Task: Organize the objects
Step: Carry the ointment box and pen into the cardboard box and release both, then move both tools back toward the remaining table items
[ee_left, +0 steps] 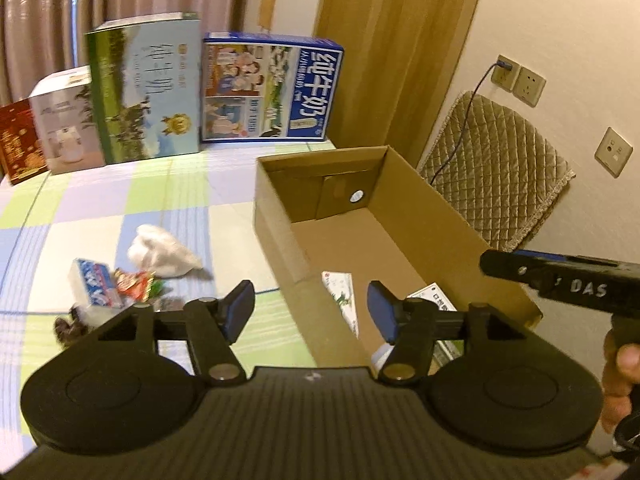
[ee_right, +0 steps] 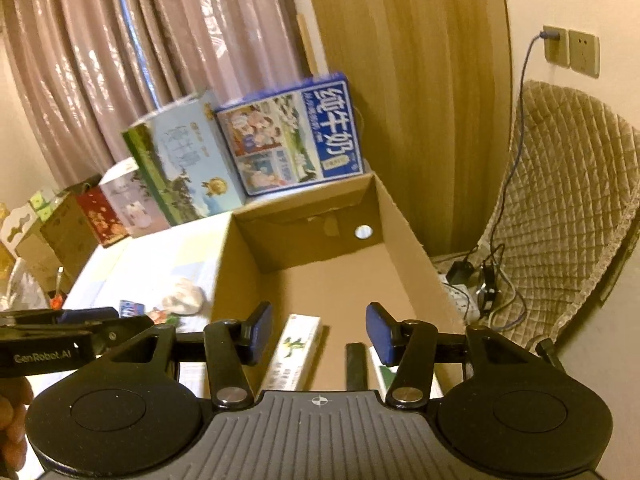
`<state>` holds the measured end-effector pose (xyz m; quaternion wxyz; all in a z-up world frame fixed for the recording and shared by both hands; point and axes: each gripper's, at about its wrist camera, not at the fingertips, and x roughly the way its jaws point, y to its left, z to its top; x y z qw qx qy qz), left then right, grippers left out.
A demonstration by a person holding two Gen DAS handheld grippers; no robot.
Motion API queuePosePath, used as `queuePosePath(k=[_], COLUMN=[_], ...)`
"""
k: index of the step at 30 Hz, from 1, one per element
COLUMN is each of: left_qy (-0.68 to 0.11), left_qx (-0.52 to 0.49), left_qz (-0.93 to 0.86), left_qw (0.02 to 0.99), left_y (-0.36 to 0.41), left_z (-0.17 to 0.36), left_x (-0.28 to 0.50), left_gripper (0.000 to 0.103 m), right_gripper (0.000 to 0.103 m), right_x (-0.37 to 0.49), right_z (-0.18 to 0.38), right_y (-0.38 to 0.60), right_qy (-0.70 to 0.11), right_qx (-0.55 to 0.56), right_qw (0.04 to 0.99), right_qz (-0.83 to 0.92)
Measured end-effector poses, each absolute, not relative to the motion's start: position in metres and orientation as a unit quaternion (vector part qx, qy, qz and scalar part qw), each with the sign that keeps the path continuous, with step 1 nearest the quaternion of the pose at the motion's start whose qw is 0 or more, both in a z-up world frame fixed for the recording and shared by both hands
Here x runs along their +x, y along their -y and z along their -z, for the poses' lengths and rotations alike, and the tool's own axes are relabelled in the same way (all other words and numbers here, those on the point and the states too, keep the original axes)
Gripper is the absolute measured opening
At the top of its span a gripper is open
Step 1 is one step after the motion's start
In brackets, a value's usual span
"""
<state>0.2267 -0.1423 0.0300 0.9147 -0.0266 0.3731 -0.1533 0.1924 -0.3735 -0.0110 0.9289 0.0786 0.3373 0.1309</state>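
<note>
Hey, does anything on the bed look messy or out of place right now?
Yes: a crumpled white tissue and a heap of small snack packets lie loose on the checked bedspread, outside the cardboard box.

warm dim indoor light | motion blur throughout | fisheye-bent, vignetted edges

Open-topped brown cardboard box (ee_right: 400, 240) is bare across its far half; flat cartons crowd the near end. Tall milk cartons (ee_left: 272, 88) wall off the back. Checked bedspread (ee_left: 120, 208) lies open around the small packet clutter (ee_left: 120, 288).
</note>
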Motion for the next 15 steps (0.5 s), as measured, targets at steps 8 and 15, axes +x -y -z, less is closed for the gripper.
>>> queuePosePath(k=[8,15], left_qy=[-0.366,-0.353], left_qx=[-0.024,-0.030], left_qz=[0.125,0.098], left_qw=[0.922,0.930], left_y=[0.104,0.070], left_z=[-0.046,-0.057], left_x=[0.181,0.146], left_gripper=[0.077,0.097], right_gripper=[0.066,0.086], right_x=[0.149,0.124], right_z=[-0.009,-0.019], right_y=[0.341,0.312], right_qy=[-0.323,-0.317], right_qx=[0.071,0.062], right_qw=[0.931,0.930], right_qz=[-0.153,-0.175])
